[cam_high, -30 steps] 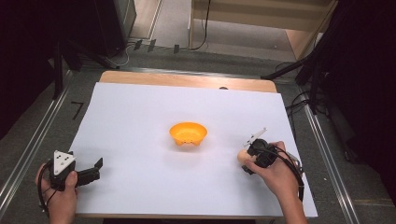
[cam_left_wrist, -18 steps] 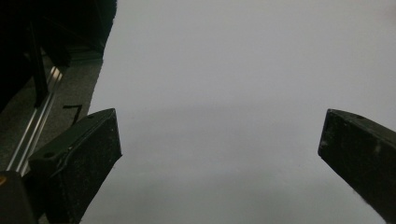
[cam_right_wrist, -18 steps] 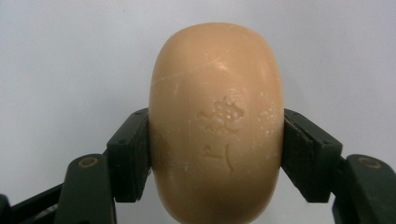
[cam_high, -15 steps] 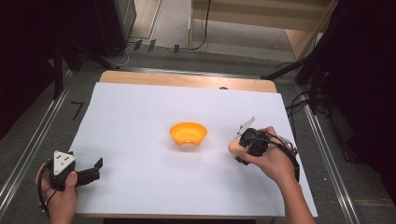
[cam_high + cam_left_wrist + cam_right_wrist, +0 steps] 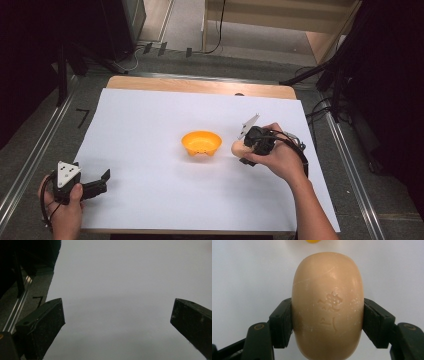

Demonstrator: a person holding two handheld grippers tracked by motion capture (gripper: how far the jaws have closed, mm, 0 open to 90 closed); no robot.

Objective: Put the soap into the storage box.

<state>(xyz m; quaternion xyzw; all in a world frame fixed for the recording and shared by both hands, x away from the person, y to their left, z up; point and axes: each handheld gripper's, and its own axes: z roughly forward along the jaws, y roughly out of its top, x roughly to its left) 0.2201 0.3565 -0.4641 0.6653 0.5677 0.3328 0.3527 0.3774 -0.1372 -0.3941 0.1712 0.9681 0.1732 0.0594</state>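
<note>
An orange bowl (image 5: 201, 143) stands near the middle of the white sheet (image 5: 150, 120). Just to its right, my right gripper (image 5: 242, 151) is shut on a tan oval bar of soap (image 5: 238, 148). In the right gripper view the soap (image 5: 327, 305) is clamped between the two black jaws, with the bowl's orange edge (image 5: 313, 241) at the top. My left gripper (image 5: 102, 181) rests at the sheet's near left corner, open with nothing between its jaws. The left gripper view has its wide-apart fingers (image 5: 42, 322) over bare white sheet (image 5: 120, 290).
The sheet covers a wooden table whose far edge (image 5: 200, 85) shows. Metal rails (image 5: 30, 165) run along both sides of the table. Cables and dark stands (image 5: 330, 80) lie on the floor beyond the far right corner.
My right gripper has carried the soap left and away from the person, toward the bowl. The left gripper has stayed still.
</note>
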